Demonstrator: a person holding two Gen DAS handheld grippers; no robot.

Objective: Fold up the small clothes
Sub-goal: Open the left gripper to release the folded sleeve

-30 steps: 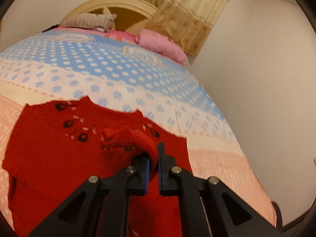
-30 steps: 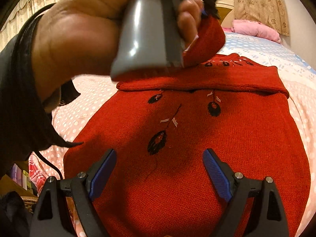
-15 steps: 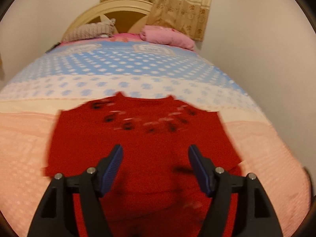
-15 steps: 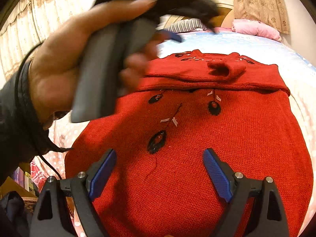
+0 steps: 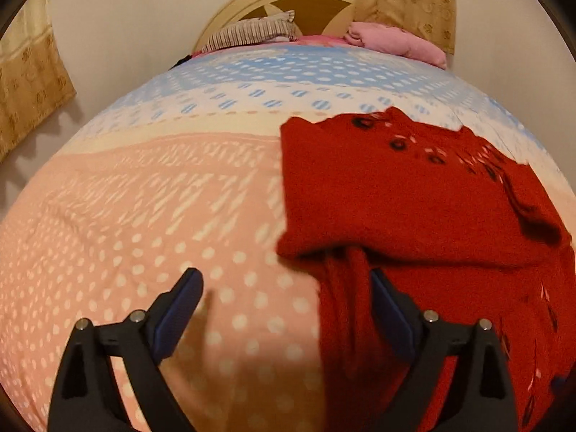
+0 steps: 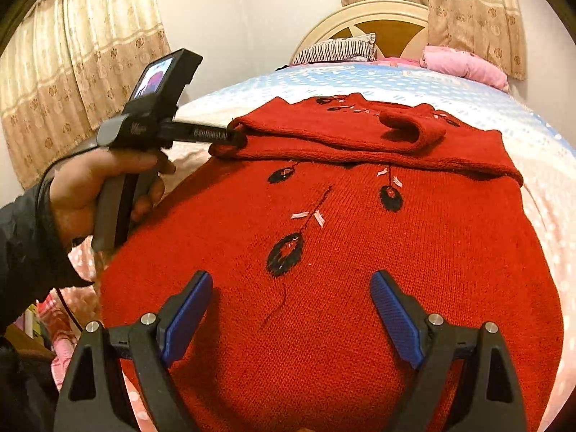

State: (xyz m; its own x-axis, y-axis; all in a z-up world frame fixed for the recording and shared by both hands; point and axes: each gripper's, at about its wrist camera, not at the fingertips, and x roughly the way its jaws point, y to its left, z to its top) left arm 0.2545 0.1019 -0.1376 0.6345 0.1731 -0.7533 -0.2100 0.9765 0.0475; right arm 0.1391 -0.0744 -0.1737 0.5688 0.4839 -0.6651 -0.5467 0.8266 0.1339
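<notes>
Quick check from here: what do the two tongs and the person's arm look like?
Both tongs, left and right, have black angular arms with silver screws and ribbed blue pads. The left one has a grey handle, a small lit screen and a black cable. The left hand comes from a dark sleeve.

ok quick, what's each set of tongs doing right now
Left tongs: opening, nothing gripped, at the left edge of the red sweater.
Right tongs: open, empty, over the sweater.

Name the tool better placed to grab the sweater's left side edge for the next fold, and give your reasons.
Left. The left tool is opening at the red sweater's left edge, nothing between its pads, beside the folded-over top. The right tool hovers open over the sweater's middle, farther from that edge.
</notes>
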